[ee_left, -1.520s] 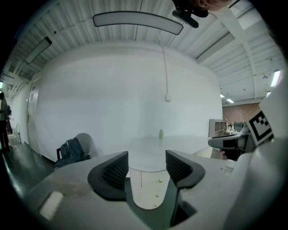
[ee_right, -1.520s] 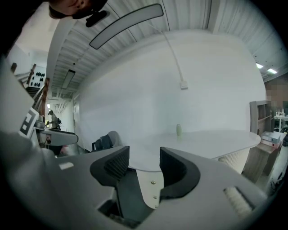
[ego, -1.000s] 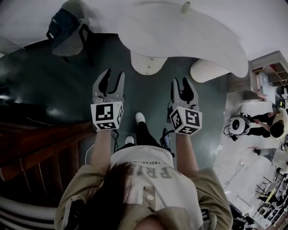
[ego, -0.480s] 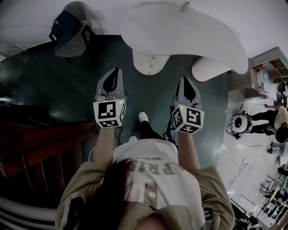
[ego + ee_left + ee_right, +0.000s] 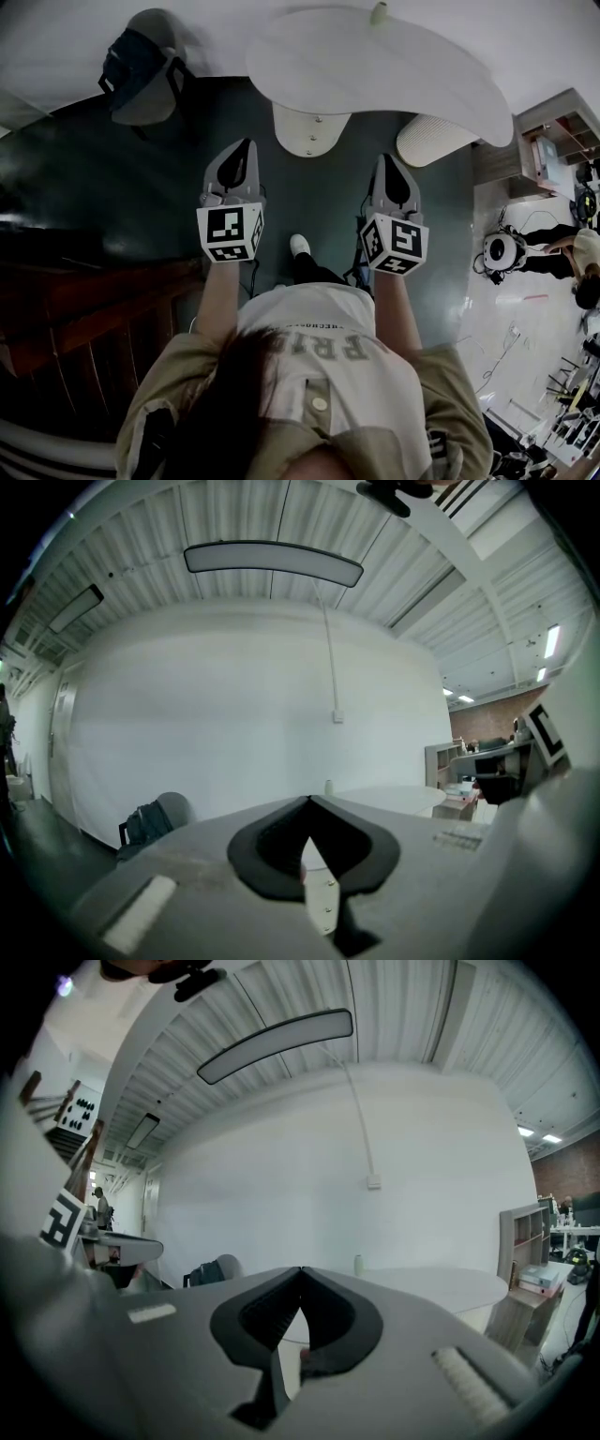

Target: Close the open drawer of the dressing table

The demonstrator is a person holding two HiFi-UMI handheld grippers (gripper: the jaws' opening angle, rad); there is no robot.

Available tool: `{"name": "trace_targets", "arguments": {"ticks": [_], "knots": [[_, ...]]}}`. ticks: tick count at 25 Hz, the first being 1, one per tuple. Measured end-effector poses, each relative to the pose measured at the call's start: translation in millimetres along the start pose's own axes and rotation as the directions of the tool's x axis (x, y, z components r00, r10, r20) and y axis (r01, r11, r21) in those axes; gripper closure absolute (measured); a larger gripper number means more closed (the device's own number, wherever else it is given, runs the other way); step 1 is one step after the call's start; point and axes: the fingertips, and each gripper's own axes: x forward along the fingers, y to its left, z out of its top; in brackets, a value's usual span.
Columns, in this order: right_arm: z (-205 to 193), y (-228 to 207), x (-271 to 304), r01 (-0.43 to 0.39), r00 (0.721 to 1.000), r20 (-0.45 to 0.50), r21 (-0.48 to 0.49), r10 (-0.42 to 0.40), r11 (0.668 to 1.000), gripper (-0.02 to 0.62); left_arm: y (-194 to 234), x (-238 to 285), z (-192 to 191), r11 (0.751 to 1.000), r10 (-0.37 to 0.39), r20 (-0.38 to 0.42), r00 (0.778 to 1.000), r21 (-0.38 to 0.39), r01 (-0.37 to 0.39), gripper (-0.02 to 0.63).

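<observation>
In the head view I hold both grippers out level in front of me, above a dark green floor [image 5: 131, 197]. The left gripper [image 5: 246, 146] is shut with nothing between its jaws; its tips meet in the left gripper view [image 5: 307, 800]. The right gripper [image 5: 389, 159] is likewise shut and empty, its tips touching in the right gripper view [image 5: 300, 1269]. No open drawer shows in any view. Dark wooden furniture [image 5: 84, 309] stands at my lower left, and I cannot tell whether it is the dressing table.
A white oval table [image 5: 375, 66] with a small bottle [image 5: 379, 13] stands ahead. A chair with a dark backpack [image 5: 141, 66] is at the far left, a white ribbed stool [image 5: 436, 141] at the right. A wooden shelf [image 5: 548, 150] and people [image 5: 586, 272] are further right.
Both grippers went from open to shut, with nothing caught between the jaws. The right gripper rose slightly; the left stayed about where it was.
</observation>
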Motion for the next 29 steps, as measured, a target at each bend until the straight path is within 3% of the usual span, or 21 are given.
{"name": "trace_targets", "arguments": {"ticks": [8, 29], "knots": [[-6, 4, 4, -0.002, 0.999, -0.05, -0.066, -0.001, 0.998, 0.594, 4, 3, -4, 1.0, -0.002, -0.013, 1.0, 0.004, 0.002, 0.599], [-12, 3, -9, 0.003, 0.998, -0.056, -0.077, -0.007, 0.997, 0.594, 5, -8, -16, 1.0, 0.005, -0.046, 0.999, 0.0, -0.005, 0.6]]}}
